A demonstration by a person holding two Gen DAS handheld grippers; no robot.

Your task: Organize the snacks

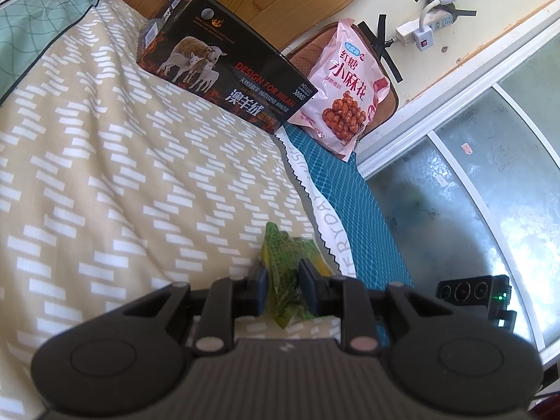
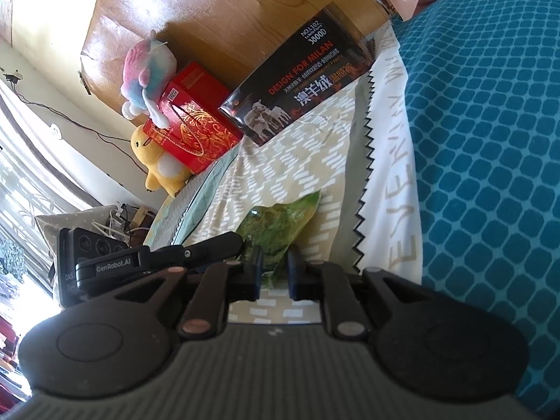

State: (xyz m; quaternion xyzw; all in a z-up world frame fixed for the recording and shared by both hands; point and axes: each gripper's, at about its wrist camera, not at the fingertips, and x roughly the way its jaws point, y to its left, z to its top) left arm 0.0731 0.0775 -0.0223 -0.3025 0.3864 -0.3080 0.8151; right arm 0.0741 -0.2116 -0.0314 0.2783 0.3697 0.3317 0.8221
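- Currently the left hand-held gripper [image 1: 282, 288] is clamped on the green snack packet [image 1: 280, 262].
- The right hand-held gripper [image 2: 274, 273] pinches it too.
- Best lift both together toward the black box [image 1: 224, 70].

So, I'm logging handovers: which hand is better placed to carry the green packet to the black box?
Left, probably: the left tool is shut on the green packet; whether the right tool presses it is unclear.
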